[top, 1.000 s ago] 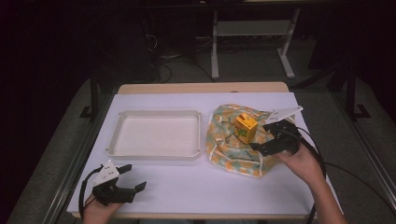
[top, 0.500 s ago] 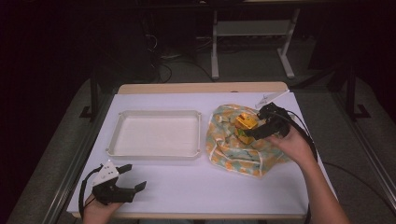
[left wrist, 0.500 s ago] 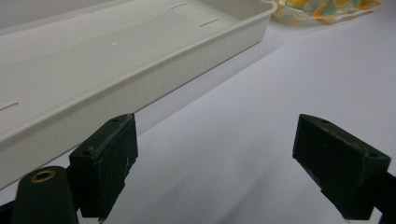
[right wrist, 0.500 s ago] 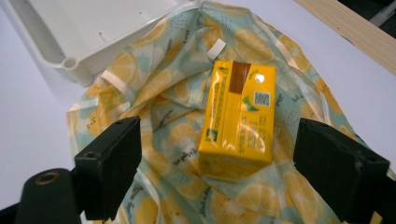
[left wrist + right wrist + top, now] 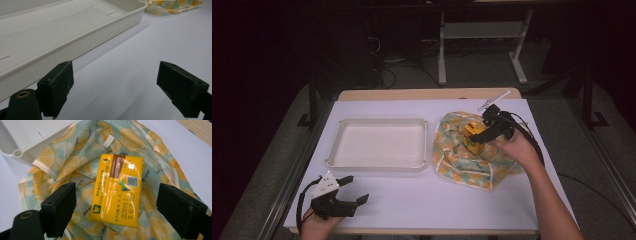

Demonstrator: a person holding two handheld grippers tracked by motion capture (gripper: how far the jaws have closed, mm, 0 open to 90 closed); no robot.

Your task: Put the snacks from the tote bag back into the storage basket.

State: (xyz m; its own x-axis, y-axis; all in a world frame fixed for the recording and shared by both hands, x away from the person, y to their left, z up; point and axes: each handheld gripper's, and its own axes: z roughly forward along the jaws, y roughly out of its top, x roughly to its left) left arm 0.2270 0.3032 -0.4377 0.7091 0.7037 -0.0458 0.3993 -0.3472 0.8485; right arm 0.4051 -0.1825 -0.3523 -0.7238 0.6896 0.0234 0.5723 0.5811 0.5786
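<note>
On the yellow packet (image 5: pixel 116 190) we read "PLEASE" beginning a small English line beside Chinese print, a date stamp starting "2025", and a QR code; the rest is too blurred.

The table (image 5: pixel 422 200) has a pale top and wooden edge. On it lie a white tray (image 5: pixel 381 145) at left and a lemon-print cloth (image 5: pixel 472 160) just beside it at right

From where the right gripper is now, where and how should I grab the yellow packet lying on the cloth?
Grip the yellow packet across its two long edges near the middle, coming straight down from above. It lies flat on the lemon-print cloth, and the open right gripper already brackets its narrow width. Watch for pinching a cloth fold.
</note>
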